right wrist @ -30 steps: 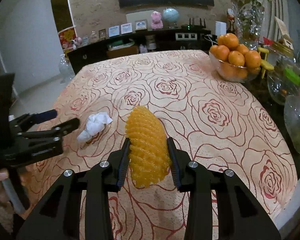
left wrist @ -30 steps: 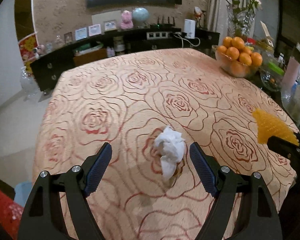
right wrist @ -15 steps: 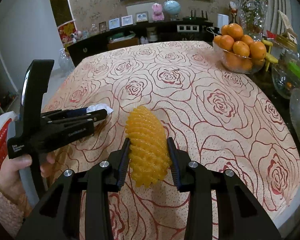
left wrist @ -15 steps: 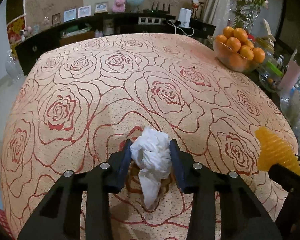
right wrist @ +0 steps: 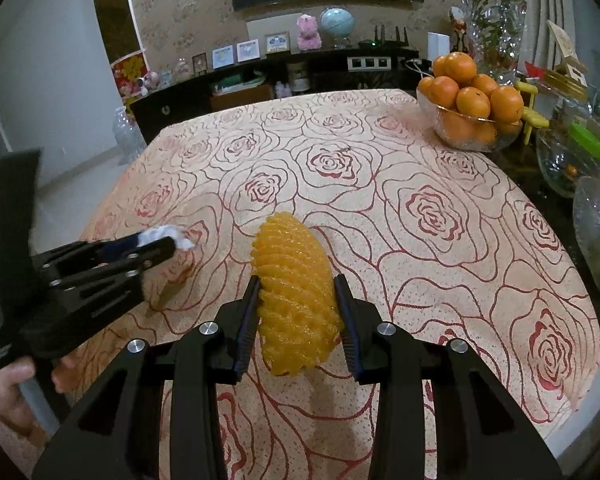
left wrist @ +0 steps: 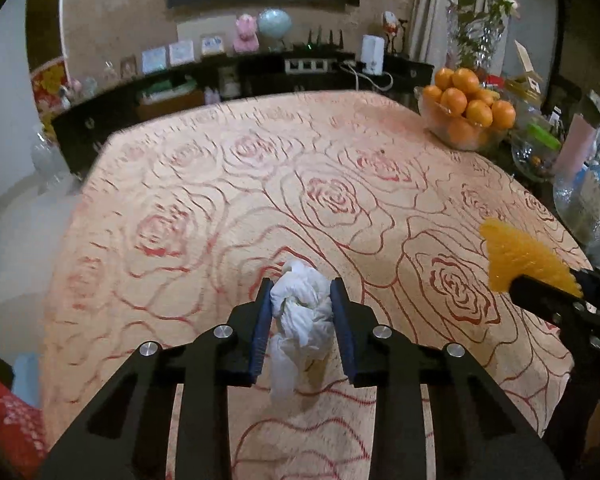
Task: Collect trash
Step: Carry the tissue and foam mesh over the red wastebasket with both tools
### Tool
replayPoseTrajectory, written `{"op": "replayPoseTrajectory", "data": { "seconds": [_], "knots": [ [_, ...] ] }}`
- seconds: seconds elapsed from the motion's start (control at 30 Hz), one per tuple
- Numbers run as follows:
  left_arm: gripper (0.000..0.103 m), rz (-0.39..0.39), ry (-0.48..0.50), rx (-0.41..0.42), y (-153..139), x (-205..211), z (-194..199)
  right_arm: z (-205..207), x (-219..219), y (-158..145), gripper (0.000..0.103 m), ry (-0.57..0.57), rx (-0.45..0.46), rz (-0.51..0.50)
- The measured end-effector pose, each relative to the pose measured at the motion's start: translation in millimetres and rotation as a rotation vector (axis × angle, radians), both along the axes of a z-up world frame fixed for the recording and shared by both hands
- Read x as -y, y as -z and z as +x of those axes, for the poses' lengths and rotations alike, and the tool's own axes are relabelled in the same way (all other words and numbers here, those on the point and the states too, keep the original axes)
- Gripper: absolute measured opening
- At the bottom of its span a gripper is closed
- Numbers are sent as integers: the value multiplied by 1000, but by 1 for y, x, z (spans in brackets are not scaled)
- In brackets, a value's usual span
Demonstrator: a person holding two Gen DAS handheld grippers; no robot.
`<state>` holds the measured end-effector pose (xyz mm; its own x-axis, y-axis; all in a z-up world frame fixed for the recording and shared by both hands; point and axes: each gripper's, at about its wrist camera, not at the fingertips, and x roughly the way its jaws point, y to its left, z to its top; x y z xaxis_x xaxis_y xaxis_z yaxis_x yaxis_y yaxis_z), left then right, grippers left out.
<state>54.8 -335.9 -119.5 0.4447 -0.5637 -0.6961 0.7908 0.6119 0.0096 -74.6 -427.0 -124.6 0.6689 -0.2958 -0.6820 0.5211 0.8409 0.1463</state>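
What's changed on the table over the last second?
The left hand-held gripper moved in around the crumpled white tissue and has just been closing; it is now shut on it. The right hand-held gripper stayed put, still clamping the orange foam net. The bowl of oranges hasn't moved.

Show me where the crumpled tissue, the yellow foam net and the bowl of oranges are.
crumpled tissue (left wrist: 300, 304), left wrist view, upper bunched part between the pads.
yellow foam net (right wrist: 296, 292), right wrist view, ribbed middle.
bowl of oranges (right wrist: 452, 132), right wrist view, glass wall.
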Motion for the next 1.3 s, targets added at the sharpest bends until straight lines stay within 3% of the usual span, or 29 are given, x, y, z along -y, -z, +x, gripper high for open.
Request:
{"op": "replayPoseTrajectory", "data": {
  "seconds": [0.13, 0.6, 0.93, 1.3],
  "knots": [
    [28, -17, -27, 78, -21, -17, -12, 1, -2, -1, 36, 0, 11, -7],
    [28, -52, -224, 200, -61, -107, -29, 13, -21, -9, 36, -48, 50, -57],
    [28, -50, -394, 256, -84, -195, -11, 33, -48, -3, 36, -113, 24, -104],
    [28, -38, -609, 286, -84, -285, 19, 65, -103, -17, 36, -260, 44, -137]
  ]
}}
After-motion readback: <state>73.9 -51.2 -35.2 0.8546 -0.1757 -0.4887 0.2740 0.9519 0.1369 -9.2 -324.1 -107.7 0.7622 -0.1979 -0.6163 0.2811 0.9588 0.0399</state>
